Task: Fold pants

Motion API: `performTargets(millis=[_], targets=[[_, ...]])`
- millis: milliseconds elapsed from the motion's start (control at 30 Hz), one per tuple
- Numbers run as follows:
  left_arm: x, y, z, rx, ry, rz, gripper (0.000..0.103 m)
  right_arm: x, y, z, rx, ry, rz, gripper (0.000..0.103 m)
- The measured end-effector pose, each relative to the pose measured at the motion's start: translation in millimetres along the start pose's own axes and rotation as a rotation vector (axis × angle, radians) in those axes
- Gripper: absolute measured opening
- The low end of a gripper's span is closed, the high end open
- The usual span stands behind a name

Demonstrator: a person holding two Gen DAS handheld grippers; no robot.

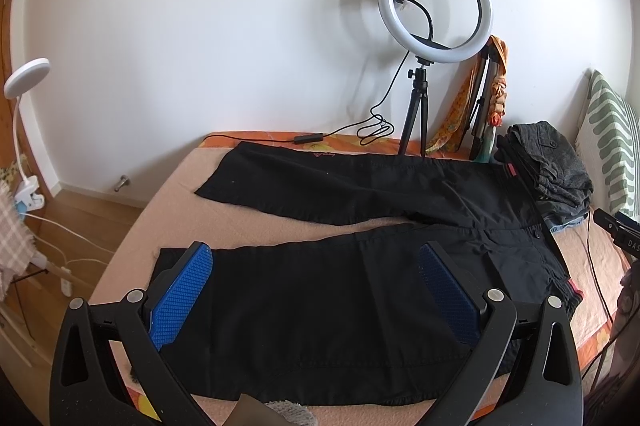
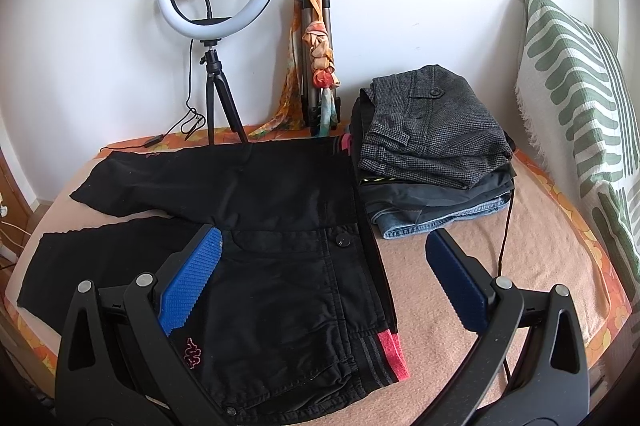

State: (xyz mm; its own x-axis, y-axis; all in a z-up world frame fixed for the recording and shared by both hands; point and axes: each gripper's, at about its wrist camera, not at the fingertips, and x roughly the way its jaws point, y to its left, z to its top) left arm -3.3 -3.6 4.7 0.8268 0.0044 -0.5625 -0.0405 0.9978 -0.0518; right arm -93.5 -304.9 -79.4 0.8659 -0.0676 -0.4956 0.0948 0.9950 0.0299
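Where pants point(image 2: 256, 194) end; bare blanket point(image 2: 540, 258) beyond

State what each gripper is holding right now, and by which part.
Nothing is held. The left gripper hovers with jaws open over a leg of the black pants, and the right gripper, jaws open too, hovers over their waistband.

pants point(image 2: 280, 194): black matt woven cloth
blanket point(image 2: 520, 258): beige, fuzzy cloth
left gripper point(image 1: 316, 290): black plastic; blue ribbed pads
folded stack point(image 2: 436, 146): grey tweed, denim
floor point(image 1: 84, 226): smooth wood
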Motion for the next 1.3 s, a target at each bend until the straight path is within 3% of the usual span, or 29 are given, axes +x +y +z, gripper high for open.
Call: performTargets(millis=[1033, 1300], targets=[[4.2, -3.7, -3.1, 0.035, 0.009, 0.002, 0.102, -4.0, -1.0, 2.1, 0.011, -0.012, 0.017, 0.103], [12.0, -2.9, -0.5, 0.021, 0.049, -0.056, 0.102, 2.2, -3.6, 9.5, 0.048, 0.005, 0.054, 0.103]])
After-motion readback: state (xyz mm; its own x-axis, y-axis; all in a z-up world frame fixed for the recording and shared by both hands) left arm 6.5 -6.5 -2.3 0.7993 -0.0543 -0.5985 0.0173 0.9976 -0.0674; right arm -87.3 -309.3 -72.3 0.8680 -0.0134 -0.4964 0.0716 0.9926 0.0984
